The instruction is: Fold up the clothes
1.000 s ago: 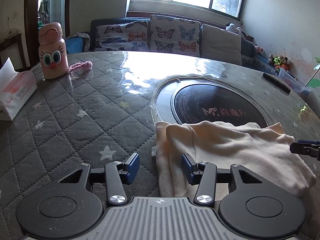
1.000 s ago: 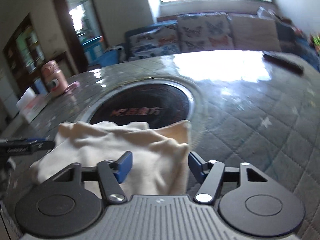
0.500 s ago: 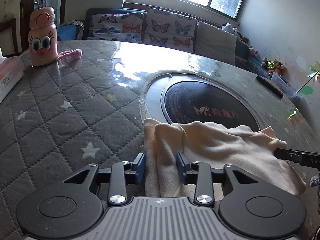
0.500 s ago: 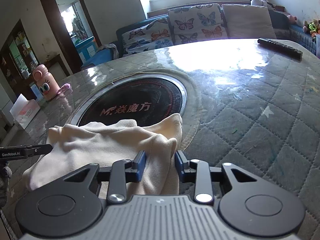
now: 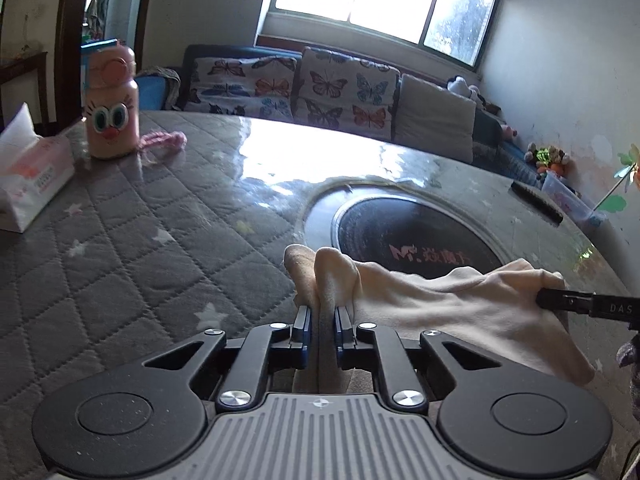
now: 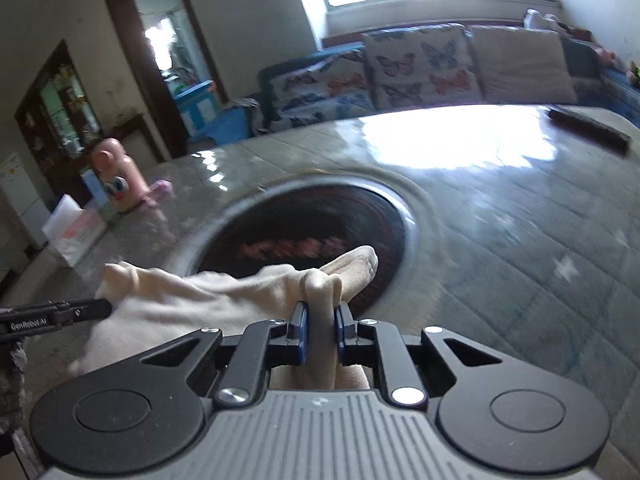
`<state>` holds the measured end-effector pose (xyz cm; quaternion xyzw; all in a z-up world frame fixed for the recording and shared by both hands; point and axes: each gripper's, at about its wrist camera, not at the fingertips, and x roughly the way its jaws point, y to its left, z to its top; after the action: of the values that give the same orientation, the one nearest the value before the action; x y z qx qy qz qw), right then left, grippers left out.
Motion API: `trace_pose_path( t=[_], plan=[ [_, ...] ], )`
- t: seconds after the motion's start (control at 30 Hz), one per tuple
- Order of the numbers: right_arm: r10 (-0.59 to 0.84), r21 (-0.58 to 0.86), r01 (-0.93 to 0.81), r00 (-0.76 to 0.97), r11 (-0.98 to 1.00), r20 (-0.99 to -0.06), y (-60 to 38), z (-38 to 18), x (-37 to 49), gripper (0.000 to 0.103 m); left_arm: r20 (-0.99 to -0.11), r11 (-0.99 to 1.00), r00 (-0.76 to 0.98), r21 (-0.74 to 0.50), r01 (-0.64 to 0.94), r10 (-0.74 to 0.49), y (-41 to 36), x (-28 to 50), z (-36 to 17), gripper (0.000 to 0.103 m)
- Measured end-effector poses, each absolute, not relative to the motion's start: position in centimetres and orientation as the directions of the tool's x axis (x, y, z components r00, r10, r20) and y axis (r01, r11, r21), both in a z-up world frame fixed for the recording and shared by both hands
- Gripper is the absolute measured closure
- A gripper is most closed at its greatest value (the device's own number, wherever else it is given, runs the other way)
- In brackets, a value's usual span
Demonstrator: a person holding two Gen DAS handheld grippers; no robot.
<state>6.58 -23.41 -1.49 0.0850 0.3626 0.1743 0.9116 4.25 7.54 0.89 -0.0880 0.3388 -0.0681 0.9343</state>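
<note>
A cream garment (image 5: 452, 304) is stretched between both grippers above the near edge of the round table. My left gripper (image 5: 322, 320) is shut on its left end, where the cloth bunches up between the blue pads. My right gripper (image 6: 319, 322) is shut on its right end (image 6: 320, 284), which also bunches above the pads. In the left wrist view the right gripper's black tip (image 5: 576, 303) shows at the garment's far end. In the right wrist view the left gripper's tip (image 6: 60, 314) shows at the cloth's left end.
The table has a grey quilted star cover (image 5: 132, 240) and a dark round inset (image 5: 416, 236) in the middle. A pink bottle (image 5: 112, 104), a pink string (image 5: 164, 140) and a tissue box (image 5: 32, 176) stand at the left. A black remote (image 5: 538, 202) lies far right. A sofa (image 5: 332, 92) is behind.
Both grippers went from open around the garment's two ends to shut on them. The cloth has risen off the table and hangs taut between them.
</note>
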Motion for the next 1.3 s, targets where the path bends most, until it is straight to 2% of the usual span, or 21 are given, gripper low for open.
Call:
trace_pose_path(
  t=[0.33,0.63,0.9,1.07,1.3],
  plan=[
    [0.508,0.274,-0.434,0.638,0.858,-0.579,-15.2,1.1,9.8,0.091,-0.576,0.982,0.817,-0.164,-0.099,-0.014,14.3,1.0,4.0,0.091],
    [0.599,0.280,-0.550,0.570,0.787,-0.562,-7.0,1.4,12.7,0.092,-0.578,0.958,0.806,-0.137,-0.252,0.129,20.3,0.3,4.8,0.090],
    [0.545,0.218,-0.544,0.565,0.810,-0.619,-2.9,-0.5,15.6,0.090,-0.613,0.943,0.760,-0.070,-0.325,0.216,22.3,1.2,3.5,0.085],
    [0.533,0.186,-0.546,0.592,0.817,-0.604,-2.5,-0.1,16.0,0.088,-0.604,0.951,0.770,-0.061,-0.302,0.206,21.9,1.9,3.7,0.084],
    [0.581,0.174,-0.645,0.495,0.744,-0.646,0.9,-1.4,16.4,0.088,-0.644,0.971,0.756,-0.084,-0.222,0.118,19.9,5.9,2.1,0.085]
  ],
)
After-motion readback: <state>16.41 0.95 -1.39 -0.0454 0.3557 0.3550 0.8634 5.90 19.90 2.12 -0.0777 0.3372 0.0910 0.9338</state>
